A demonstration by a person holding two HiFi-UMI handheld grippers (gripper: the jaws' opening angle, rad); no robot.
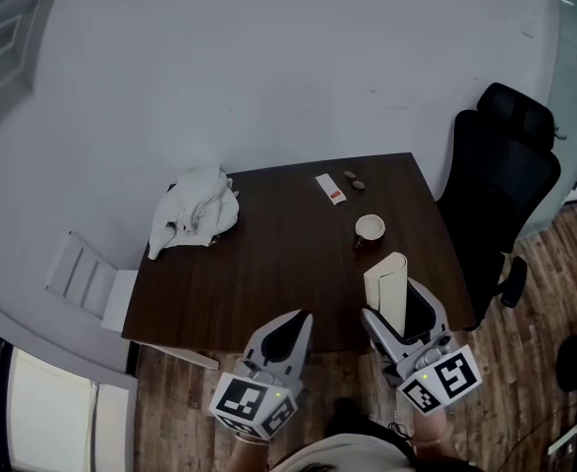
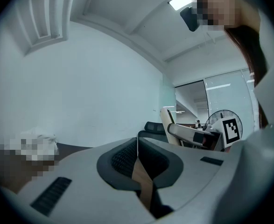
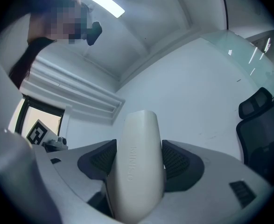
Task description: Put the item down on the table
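Nearest, left gripper (image 1: 295, 323): jaws pressed together with nothing between them, held off the table's near edge and idle.

Beside it, right gripper (image 1: 399, 309): jaws clamped on the item (image 1: 387, 281), one ribbed pad on each broad flank.

Item: a cream, slim, round-topped case with a smooth, hard-looking shell and an embossed word on its side. It stands upright in the jaws over the near right part of the table (image 1: 278, 259). How high above the wood cannot be told.

Table: dark wood, bare under and to the left of the item.

Cup (image 1: 370, 227): small and pale, just beyond the item.

Cloth (image 1: 196, 214): white and crumpled, at the far left, well apart.

Packet (image 1: 330, 188): white with a red end, near the far edge, with two small brown bits (image 1: 353, 179) beside it.

Chair (image 1: 500, 180): black, off the right side.

Step in hand, as judged: setting down, not yet done.

Method advised:
- Lower straight onto the bare wood short of the cup.
- A tall, narrow shell is likely to topple, so lay it on a broad face, or else see the base bear fully before letting go.
- Part the jaws slowly and evenly, because a smooth side may cling to one pad and be dragged.
- Draw back toward the near edge, away from the cup.
- Keep the left gripper where it is.
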